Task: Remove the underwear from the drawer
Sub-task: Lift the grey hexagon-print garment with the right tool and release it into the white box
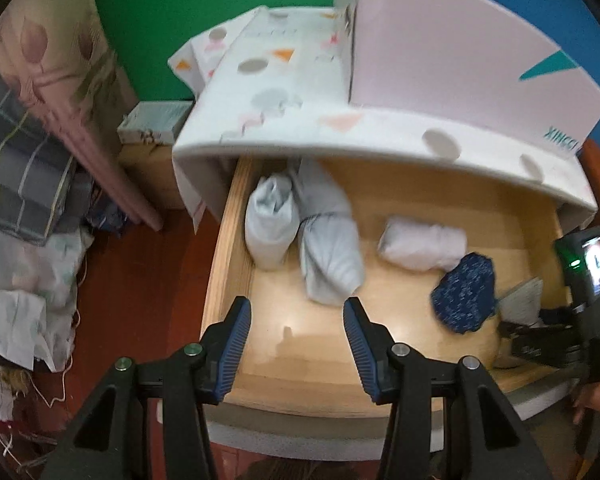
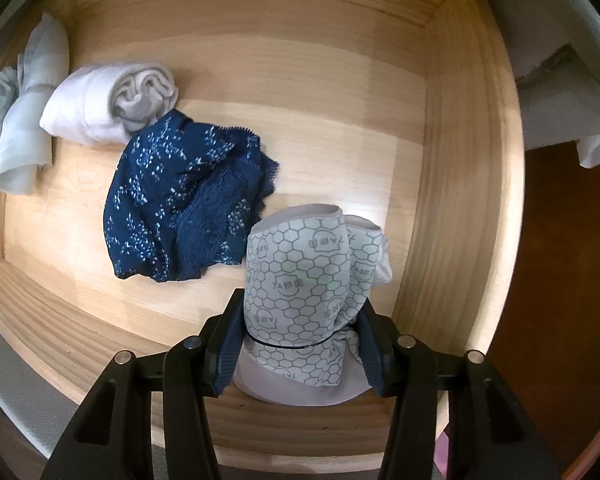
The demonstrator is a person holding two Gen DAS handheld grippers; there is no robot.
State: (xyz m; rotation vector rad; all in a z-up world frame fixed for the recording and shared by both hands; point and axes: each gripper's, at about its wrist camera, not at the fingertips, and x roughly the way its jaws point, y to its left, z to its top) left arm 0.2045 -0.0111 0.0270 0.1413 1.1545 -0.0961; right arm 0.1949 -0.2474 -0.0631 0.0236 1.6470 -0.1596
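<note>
Between the blue-padded fingers of the right gripper (image 2: 298, 344) sits a rolled pair of underwear (image 2: 300, 292) with a grey honeycomb print, bound by a thin dark band; both pads press against its sides, so the gripper is clamped on it. The roll stands close to the right wall of the wooden drawer (image 2: 452, 184), and the pictures do not show whether its base rests on the drawer floor. Just to its left lies a loose navy floral pair with lace trim (image 2: 180, 196), flat on the floor of the drawer. Touching that pair's upper edge is a white rolled garment (image 2: 100, 104), and further left, against the drawer's left side, a pale grey-green rolled bundle (image 2: 24, 120).

Over the front part of the drawer, the left gripper (image 1: 298, 316) hangs with its jaws apart and nothing between them; bare wood shows in the gap. Ahead of it stand two pale rolled bundles (image 1: 300, 232) side by side near the drawer's left wall. To the right lie the white roll and the navy pair, and at the far right edge of this view the right gripper's black body and part of a hand (image 1: 596, 396) appear. A white patterned cabinet top (image 1: 300, 92) overhangs the drawer's rear, with a pale pink box (image 1: 460, 60) standing on it.
</note>
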